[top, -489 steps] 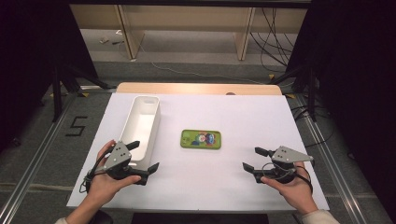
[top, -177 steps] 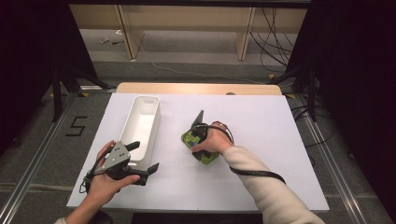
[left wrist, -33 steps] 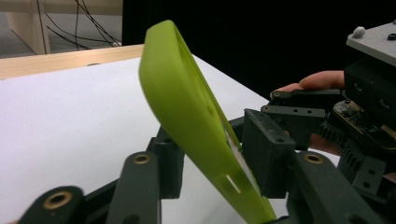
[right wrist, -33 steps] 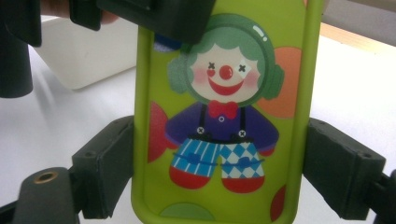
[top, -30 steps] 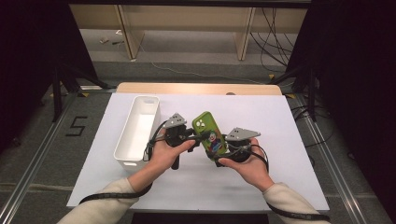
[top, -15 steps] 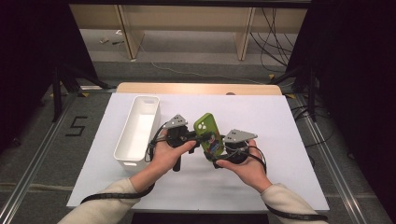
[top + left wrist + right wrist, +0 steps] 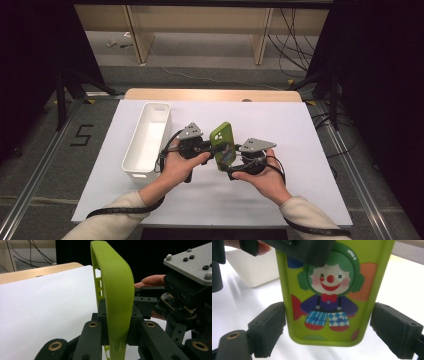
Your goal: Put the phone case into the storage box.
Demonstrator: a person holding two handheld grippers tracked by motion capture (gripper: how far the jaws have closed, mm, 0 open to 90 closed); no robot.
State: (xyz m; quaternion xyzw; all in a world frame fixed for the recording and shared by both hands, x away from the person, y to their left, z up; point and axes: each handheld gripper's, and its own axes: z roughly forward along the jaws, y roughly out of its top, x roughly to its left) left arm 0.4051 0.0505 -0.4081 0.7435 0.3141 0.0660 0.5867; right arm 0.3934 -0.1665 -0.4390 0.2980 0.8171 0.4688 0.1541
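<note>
The green phone case [image 7: 222, 148], held upright above the table's [image 7: 300, 125] middle, looks light, thin and bendy, best gripped across its edges. The left gripper [image 7: 117, 336] pinches its thin wall. The right gripper [image 7: 332, 335] straddles its width, seemingly just touching.

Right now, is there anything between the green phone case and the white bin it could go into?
Nothing visible. The green phone case is held up between the left gripper and right gripper; only bare table separates it from the white bin.
</note>
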